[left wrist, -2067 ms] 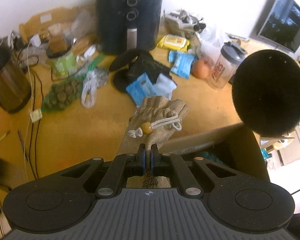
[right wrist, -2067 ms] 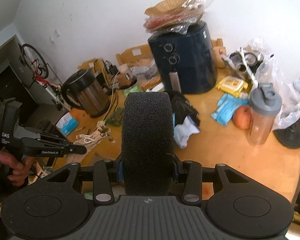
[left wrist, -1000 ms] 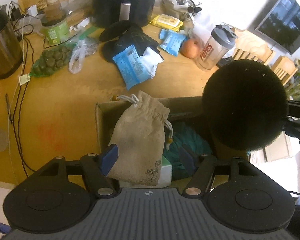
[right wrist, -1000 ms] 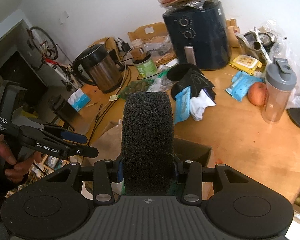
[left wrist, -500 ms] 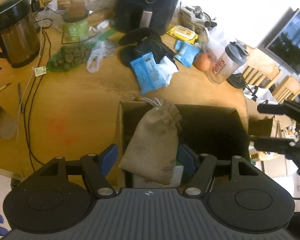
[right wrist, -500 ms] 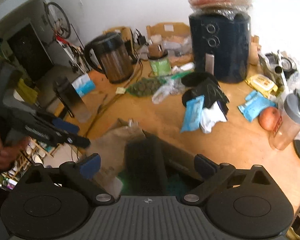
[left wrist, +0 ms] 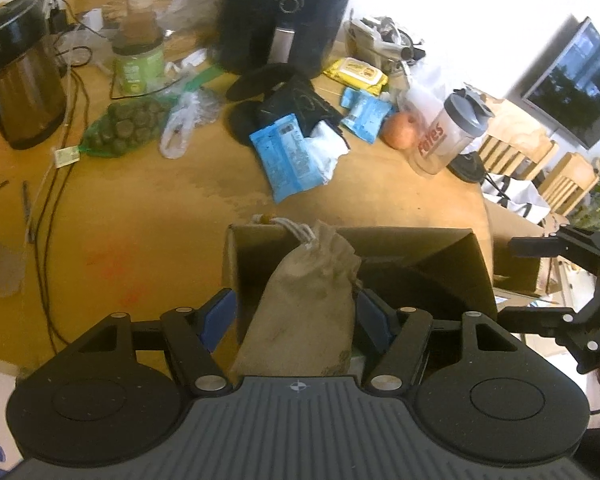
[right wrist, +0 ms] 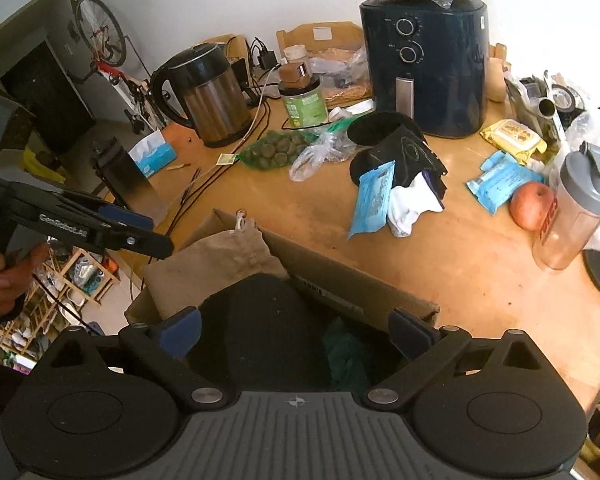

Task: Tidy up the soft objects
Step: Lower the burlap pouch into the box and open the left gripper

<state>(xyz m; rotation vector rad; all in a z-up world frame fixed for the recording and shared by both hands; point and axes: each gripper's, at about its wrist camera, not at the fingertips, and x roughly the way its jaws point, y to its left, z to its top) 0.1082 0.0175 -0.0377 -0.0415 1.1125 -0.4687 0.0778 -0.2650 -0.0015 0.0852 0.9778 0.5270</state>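
A tan burlap drawstring pouch [left wrist: 308, 304] leans in the left part of an open cardboard box [left wrist: 476, 264] at the table's near edge; it also shows in the right wrist view [right wrist: 216, 264]. My left gripper [left wrist: 296, 316] is open, its blue-padded fingers apart on either side of the pouch. A black foam sponge [right wrist: 260, 332] lies in the box [right wrist: 364, 288] beside something teal [right wrist: 344, 356]. My right gripper [right wrist: 294, 330] is open above the sponge and empty.
On the wooden table [right wrist: 480, 256] beyond the box: blue wipe packets [left wrist: 288, 156], a black pouch [right wrist: 404, 152], an apple [right wrist: 532, 204], a shaker bottle [right wrist: 576, 208], an air fryer [right wrist: 424, 64], a kettle [right wrist: 208, 96], a bag of green rounds [left wrist: 120, 128] and cables [left wrist: 48, 184].
My left gripper opened and let the pouch go into the box. My right gripper opened and dropped the black sponge into the box. Both have pulled back a little.
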